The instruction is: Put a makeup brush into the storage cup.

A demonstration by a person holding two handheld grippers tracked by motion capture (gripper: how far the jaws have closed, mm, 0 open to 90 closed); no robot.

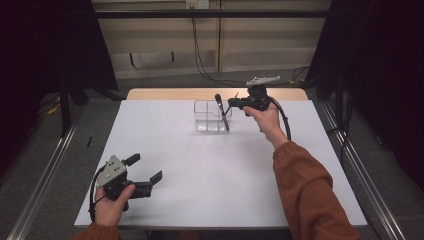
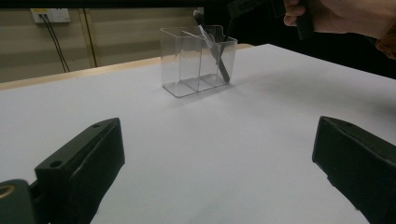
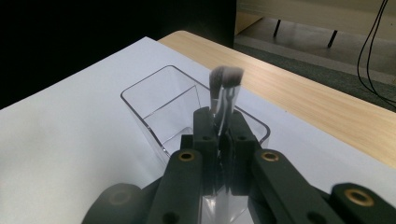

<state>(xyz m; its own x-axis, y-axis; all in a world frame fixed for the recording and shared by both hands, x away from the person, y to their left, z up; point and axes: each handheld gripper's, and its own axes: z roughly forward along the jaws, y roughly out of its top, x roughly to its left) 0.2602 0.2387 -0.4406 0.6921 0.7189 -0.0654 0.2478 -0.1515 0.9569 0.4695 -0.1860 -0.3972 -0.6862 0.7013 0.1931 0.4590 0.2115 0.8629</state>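
- The brush (image 3: 226, 88) stands tilted in the clear organizer (image 3: 144, 109), its handle down in the compartment nearest my right hand and its bristles up above the rim; the organizer sits toward the table's far edge.
- My right gripper (image 3: 218, 126) has its jaws pinched narrow on the brush just under the bristles, so I judge this to be the placing step: the handle is in and I have not let go.
- Next I would open these jaws only a little and lift straight away, so the brush settles against the wall and does not tip out.
- My left gripper (image 1: 145, 172) rests low near the front left of the white table (image 1: 200, 170), jaws wide with nothing between them, well apart from the organizer.
- The other two compartments look empty, as far as I can tell.
- The divider beside the brush and the thin rim are what my fingers could catch on leaving; a knock could shift the light box.
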